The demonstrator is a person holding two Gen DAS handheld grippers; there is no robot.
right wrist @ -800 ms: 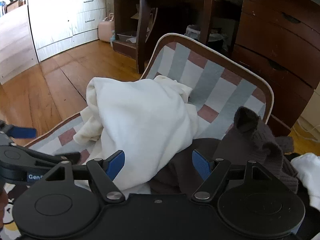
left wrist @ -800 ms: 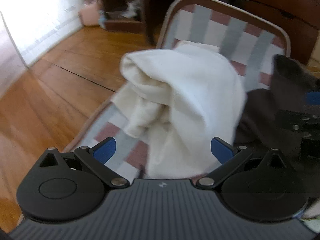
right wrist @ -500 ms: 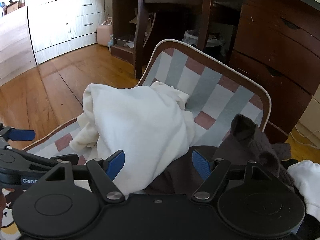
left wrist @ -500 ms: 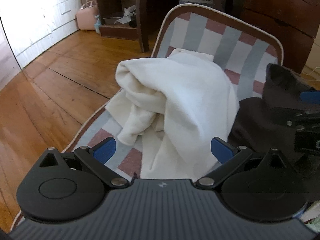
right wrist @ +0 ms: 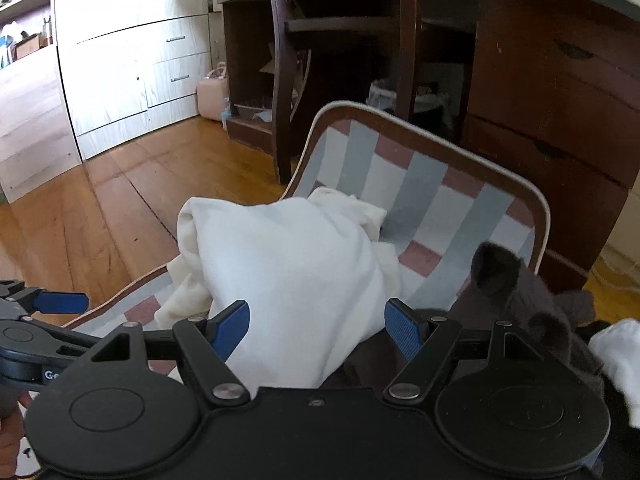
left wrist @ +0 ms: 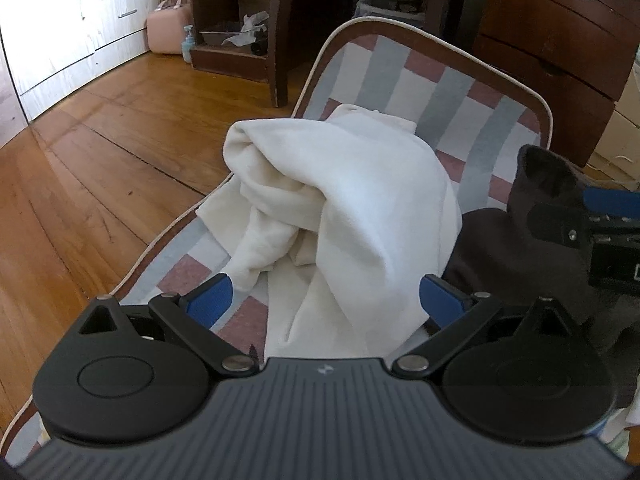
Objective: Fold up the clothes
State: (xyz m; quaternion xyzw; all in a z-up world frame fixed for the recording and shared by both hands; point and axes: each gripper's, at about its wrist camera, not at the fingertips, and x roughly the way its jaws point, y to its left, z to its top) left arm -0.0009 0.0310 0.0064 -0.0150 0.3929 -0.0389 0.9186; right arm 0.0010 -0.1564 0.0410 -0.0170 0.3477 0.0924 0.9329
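A crumpled white garment (left wrist: pixel 352 208) lies heaped on a checked mat (left wrist: pixel 452 92) on the floor; it also shows in the right wrist view (right wrist: pixel 288 280). A dark grey garment (left wrist: pixel 520 248) lies bunched to its right, also seen in the right wrist view (right wrist: pixel 520 292). My left gripper (left wrist: pixel 324 300) is open and empty, its blue pads either side of the white garment's near end. My right gripper (right wrist: pixel 318 328) is open and empty, just short of the white garment. The left gripper shows at the right wrist view's left edge (right wrist: pixel 44 312).
The mat (right wrist: pixel 420 184) lies on a wooden floor (left wrist: pixel 100 140). A dark wooden chest of drawers (right wrist: pixel 552 80) stands behind, chair legs (right wrist: pixel 280 80) and a shelf beside it. White drawers (right wrist: pixel 132 60) and a pink case (left wrist: pixel 168 28) stand far left. Another white cloth (right wrist: pixel 616 352) lies at right.
Both grippers have pulled back and tilted up a little, so more of the room shows. The clothes have not moved. Both grippers stay open.
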